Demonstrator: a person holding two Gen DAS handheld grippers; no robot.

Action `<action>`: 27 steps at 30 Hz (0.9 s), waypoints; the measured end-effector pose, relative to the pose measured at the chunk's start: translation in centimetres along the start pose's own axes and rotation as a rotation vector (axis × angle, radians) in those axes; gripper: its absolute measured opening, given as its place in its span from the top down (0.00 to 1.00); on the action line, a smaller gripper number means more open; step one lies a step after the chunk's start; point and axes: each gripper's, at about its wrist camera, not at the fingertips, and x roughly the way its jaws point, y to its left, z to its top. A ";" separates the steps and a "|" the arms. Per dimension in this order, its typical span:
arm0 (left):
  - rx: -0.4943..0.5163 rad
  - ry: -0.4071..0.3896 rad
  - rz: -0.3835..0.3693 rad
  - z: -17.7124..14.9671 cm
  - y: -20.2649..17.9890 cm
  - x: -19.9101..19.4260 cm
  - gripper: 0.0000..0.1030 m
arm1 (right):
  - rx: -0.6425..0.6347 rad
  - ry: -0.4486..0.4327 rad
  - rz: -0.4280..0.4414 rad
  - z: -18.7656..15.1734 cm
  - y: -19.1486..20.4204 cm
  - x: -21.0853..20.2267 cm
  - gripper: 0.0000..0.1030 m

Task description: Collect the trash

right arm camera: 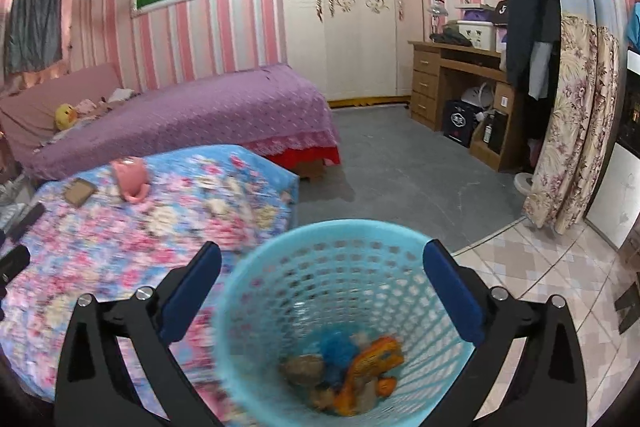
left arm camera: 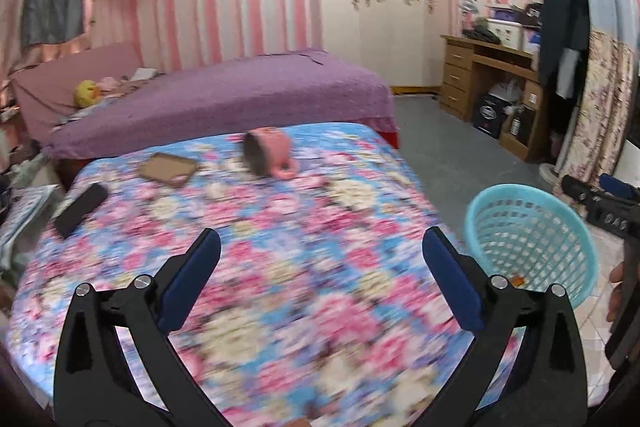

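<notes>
My left gripper (left arm camera: 320,235) is open and empty above a floral-covered surface (left arm camera: 300,267). Farther along that cover lie a tipped pink mug (left arm camera: 268,151), a flat brown cardboard piece (left arm camera: 168,169) and a black remote (left arm camera: 80,209). A light blue mesh basket (left arm camera: 532,239) stands beside the surface on the right. My right gripper (right arm camera: 322,247) is open over the basket's mouth (right arm camera: 344,227) with nothing between its fingers. Inside the basket lie an orange wrapper (right arm camera: 372,359), a blue scrap (right arm camera: 338,347) and a brownish crumpled piece (right arm camera: 302,367). The mug (right arm camera: 130,175) and cardboard (right arm camera: 80,191) also show in the right wrist view.
A purple-covered bed (left arm camera: 224,95) sits behind the floral surface. A wooden desk (right arm camera: 452,79) and white wardrobe (right arm camera: 344,7) line the far wall. Grey floor (right arm camera: 400,171) meets tiles (right arm camera: 540,267) near a floral curtain (right arm camera: 572,115). A person's hand (left arm camera: 616,287) shows at the right edge.
</notes>
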 end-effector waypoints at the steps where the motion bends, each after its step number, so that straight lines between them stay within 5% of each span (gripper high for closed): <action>1: -0.003 -0.001 0.009 -0.4 1.0 -0.7 0.05 | 0.002 -0.005 0.014 -0.3 0.8 -0.7 0.04; 8: -0.025 -0.021 0.092 -4.5 6.6 -5.2 0.05 | -0.055 -0.027 0.097 -2.9 8.1 -5.7 0.04; 16: -0.062 -0.058 0.099 -6.3 9.9 -7.1 0.05 | -0.179 -0.093 0.131 -6.4 15.6 -9.6 0.04; 27: -0.072 -0.076 0.057 -6.1 10.6 -6.9 0.05 | -0.203 -0.117 0.103 -6.1 17.1 -10.5 0.04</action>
